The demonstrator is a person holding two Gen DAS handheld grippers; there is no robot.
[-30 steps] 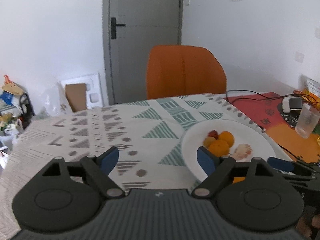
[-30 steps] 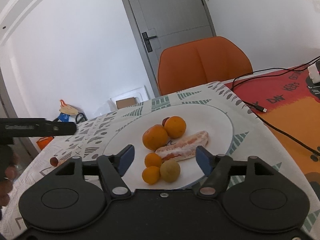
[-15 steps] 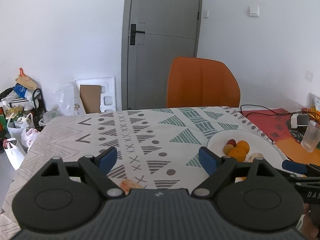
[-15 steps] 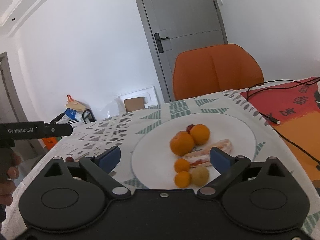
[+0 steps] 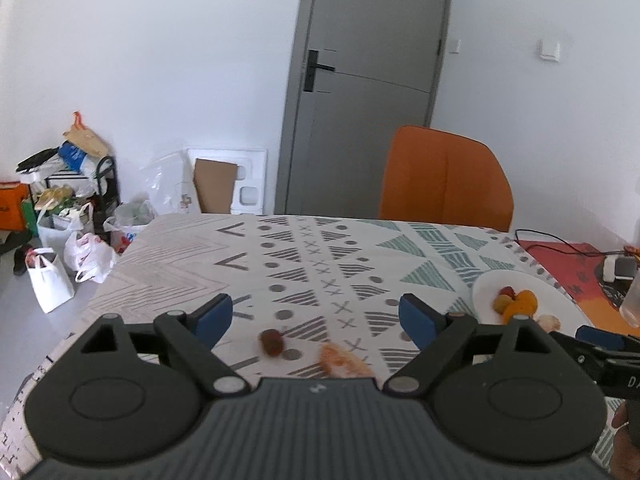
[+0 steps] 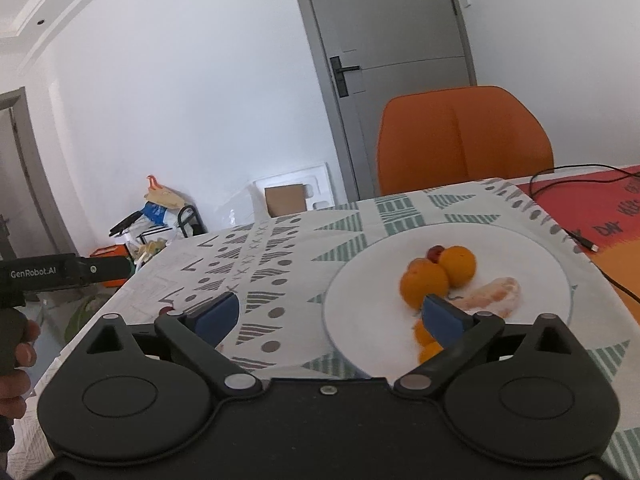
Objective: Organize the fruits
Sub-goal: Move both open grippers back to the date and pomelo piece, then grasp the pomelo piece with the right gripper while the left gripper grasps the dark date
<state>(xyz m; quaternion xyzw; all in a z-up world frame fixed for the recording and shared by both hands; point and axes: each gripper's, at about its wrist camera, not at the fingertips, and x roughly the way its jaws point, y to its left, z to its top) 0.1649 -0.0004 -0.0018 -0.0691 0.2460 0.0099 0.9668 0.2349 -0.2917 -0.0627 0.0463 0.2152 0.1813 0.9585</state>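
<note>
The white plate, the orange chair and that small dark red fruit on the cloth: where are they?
White plate (image 6: 360, 300): right wrist view, bare left part.
Orange chair (image 5: 444, 176): left wrist view, backrest.
Dark red fruit (image 5: 272, 342): left wrist view, its middle.

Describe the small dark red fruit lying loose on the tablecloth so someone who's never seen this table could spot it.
Start at the patterned tablecloth and go left from the white plate of fruit. Two loose pieces lie on the cloth, apart from the plate. The small dark red fruit is the round, left one; its neighbour, the orange-pink peeled piece, is paler and longer.

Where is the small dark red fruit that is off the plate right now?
Left wrist view: small dark red fruit lies on the tablecloth between the open left gripper fingers, beside a peeled segment.
</note>
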